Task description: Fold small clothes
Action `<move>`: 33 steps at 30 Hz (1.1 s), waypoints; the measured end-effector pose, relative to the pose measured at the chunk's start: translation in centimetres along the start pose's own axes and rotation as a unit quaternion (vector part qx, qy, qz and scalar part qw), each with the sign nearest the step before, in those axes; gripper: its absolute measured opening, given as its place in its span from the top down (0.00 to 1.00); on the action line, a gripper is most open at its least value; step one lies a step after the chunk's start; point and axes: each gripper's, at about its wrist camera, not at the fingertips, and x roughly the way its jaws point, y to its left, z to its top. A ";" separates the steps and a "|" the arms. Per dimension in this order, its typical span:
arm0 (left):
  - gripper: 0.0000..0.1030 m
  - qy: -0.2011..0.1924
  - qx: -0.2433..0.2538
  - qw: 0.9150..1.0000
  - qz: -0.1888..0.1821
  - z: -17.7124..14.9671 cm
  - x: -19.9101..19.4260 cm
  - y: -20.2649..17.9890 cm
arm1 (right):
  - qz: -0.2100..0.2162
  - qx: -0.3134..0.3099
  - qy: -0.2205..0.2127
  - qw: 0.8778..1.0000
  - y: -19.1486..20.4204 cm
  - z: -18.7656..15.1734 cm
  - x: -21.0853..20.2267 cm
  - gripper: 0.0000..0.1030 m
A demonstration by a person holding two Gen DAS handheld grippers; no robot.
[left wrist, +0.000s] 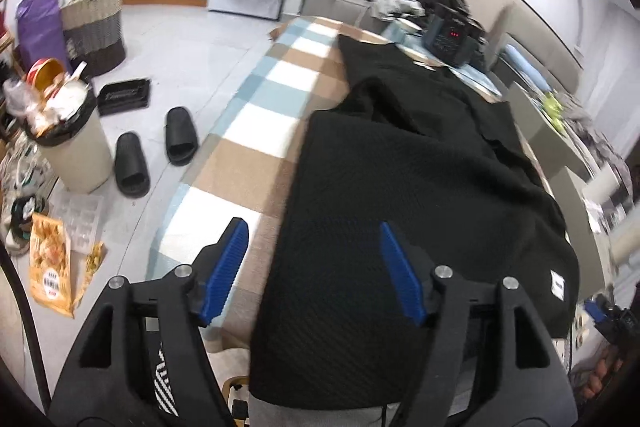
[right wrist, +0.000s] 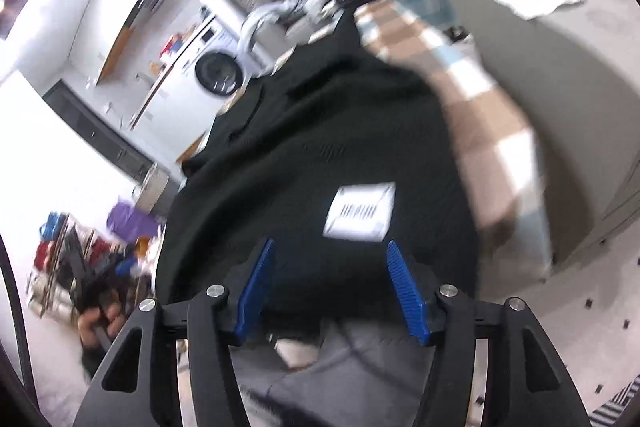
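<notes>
Both tools, left [left wrist: 314, 269] and right [right wrist: 330, 291], gape empty above black garment [left wrist: 400, 187]; its white barcode label [right wrist: 360, 211] is unreadable.

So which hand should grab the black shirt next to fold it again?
Probably the left. The left gripper is open with the edge of the black knitted garment lying between its blue fingers on the checked cloth. The right gripper is open too, but its view is blurred.

Garment [left wrist: 420, 179] on blanket [left wrist: 256, 115] — slippers [left wrist: 154, 151] left.
</notes>
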 end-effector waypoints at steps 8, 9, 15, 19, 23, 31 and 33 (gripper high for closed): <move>0.20 -0.017 0.067 0.997 -0.030 -1.3 -1.8 -4.9 | 0.081 0.068 0.064 0.992 1.1 -4.8 5.7 0.42; 0.20 -0.018 0.073 0.997 -0.031 -1.5 -1.8 -5.3 | 0.087 0.070 0.069 0.991 1.3 -5.2 6.4 0.42; 0.17 -0.001 0.091 0.994 -0.054 -2.7 -1.4 -7.3 | 0.107 0.103 0.088 0.985 1.4 -6.1 10.0 0.42; 0.17 0.007 0.095 0.994 -0.063 -3.3 -1.4 -7.8 | 0.119 0.133 0.087 0.980 1.1 -6.5 11.4 0.43; 0.17 0.005 0.102 0.993 -0.058 -3.4 -1.8 -7.8 | 0.142 0.135 0.048 0.979 1.8 -5.7 10.3 0.43; 0.17 0.011 0.089 0.994 -0.057 -2.9 -1.3 -6.8 | 0.148 0.104 0.010 0.984 2.7 -4.9 9.2 0.43; 0.17 0.010 0.091 0.994 -0.056 -2.9 -1.3 -6.8 | 0.166 0.098 0.012 0.981 3.2 -4.5 9.6 0.43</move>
